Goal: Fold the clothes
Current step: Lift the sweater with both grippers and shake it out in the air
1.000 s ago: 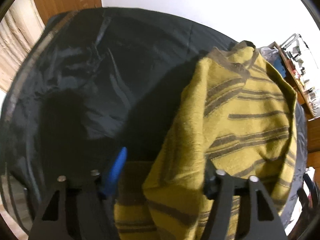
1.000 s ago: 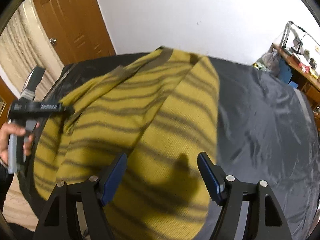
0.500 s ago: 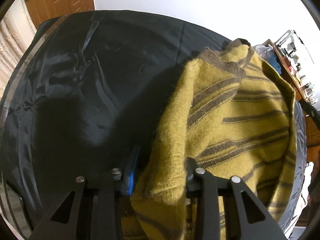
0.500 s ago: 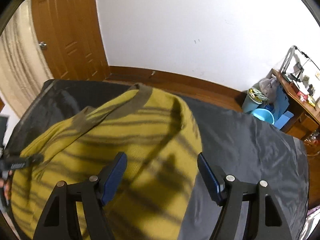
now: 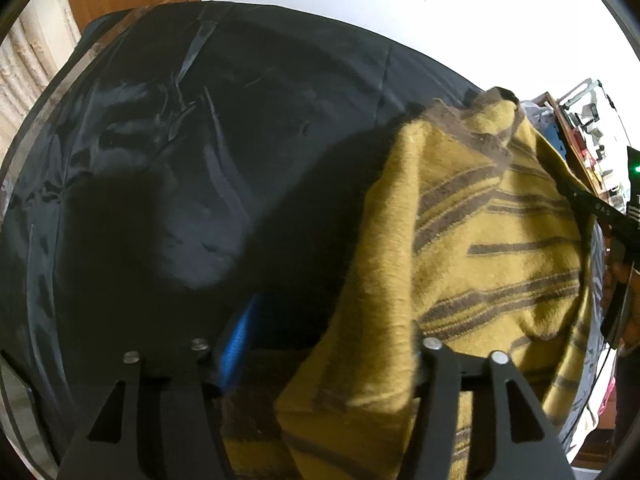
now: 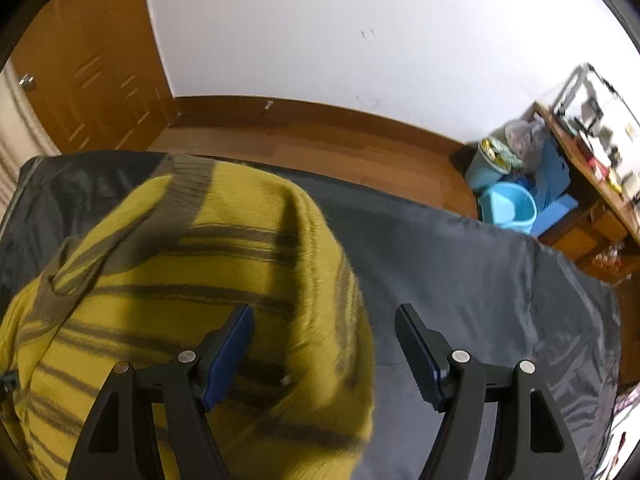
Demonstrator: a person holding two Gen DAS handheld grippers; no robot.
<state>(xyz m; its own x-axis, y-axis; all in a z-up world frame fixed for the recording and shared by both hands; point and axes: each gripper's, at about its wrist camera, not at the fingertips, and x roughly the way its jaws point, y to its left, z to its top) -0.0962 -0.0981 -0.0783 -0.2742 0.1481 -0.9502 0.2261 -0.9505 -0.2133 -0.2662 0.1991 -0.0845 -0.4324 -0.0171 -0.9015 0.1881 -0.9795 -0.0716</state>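
Left tongs (image 5: 326,344): jaws just reopened, released, a fold of the mustard striped sweater (image 5: 492,248) draped between them. Right tongs (image 6: 324,350): spread wide, clamping nothing, poised over the sweater's edge. Sweater heaped on a black sheet (image 5: 168,152) covering the tabletop. Beyond: blue basin (image 6: 510,208), brown door (image 6: 88,64).

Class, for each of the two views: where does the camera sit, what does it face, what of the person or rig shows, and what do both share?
Left wrist: on the left gripper, looking down at the black sheet; open jaws around a fold of the yellow striped sweater; a hand at right.
Right wrist: on the right gripper, facing the wall; jaws open.
Shared: sweater, sheet.
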